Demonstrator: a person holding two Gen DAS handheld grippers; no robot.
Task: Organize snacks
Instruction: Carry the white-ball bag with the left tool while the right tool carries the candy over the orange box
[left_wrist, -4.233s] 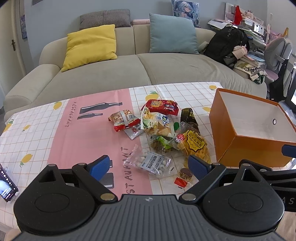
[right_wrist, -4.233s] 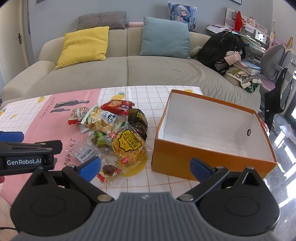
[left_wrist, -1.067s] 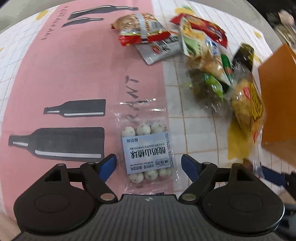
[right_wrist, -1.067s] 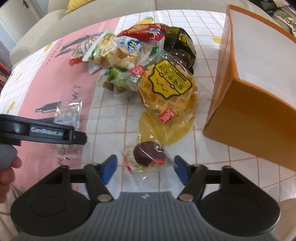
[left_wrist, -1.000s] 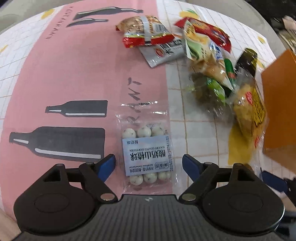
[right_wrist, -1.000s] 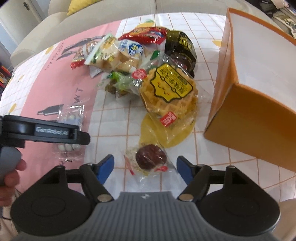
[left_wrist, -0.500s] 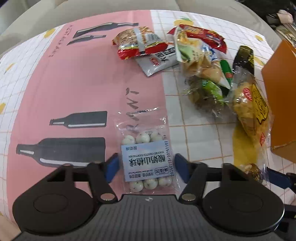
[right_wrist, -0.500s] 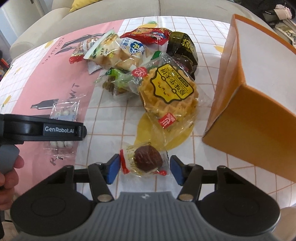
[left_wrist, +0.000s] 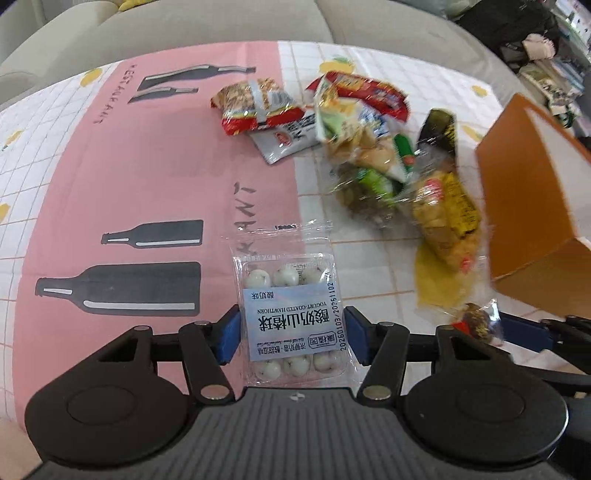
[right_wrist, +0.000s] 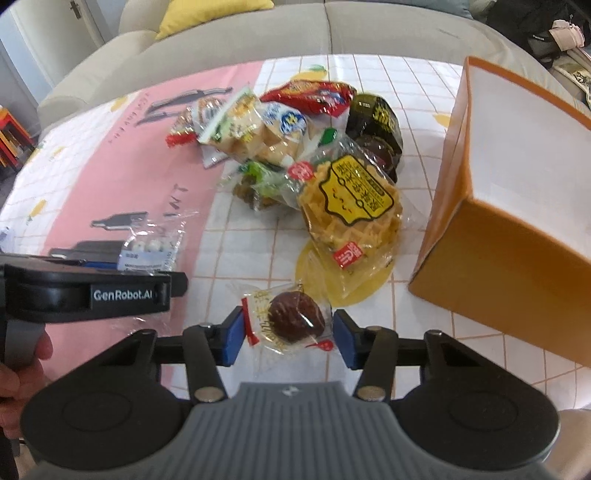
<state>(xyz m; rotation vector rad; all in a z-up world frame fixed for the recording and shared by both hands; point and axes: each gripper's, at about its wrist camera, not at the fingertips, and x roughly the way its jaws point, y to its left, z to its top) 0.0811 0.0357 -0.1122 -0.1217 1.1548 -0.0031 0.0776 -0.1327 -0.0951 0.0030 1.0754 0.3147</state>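
A: Two grips are closing at once. In the left wrist view, the left gripper (left_wrist: 291, 334) is narrowing onto the clear plastic pack of white yogurt-coated hawthorn balls (left_wrist: 291, 314); a second ago its blue pads stood well clear of the pack, and now they are pressing both edges.

B: So that snack is getting secured. Where is it sitting?

A: At six o'clock on the pink-and-white checked tablecloth (left_wrist: 110, 177), with the open orange cardboard box (left_wrist: 524, 206) at three o'clock.

B: And the right wrist view?

A: The right gripper (right_wrist: 286, 334) is likewise drawing in on the small clear wrapper holding a round brown chocolate cake (right_wrist: 295, 317), its pads touching the wrapper's sides rather than gaping as before. The box is waiting at two o'clock.

B: I am judging both snacks ready for lifting toward the box.
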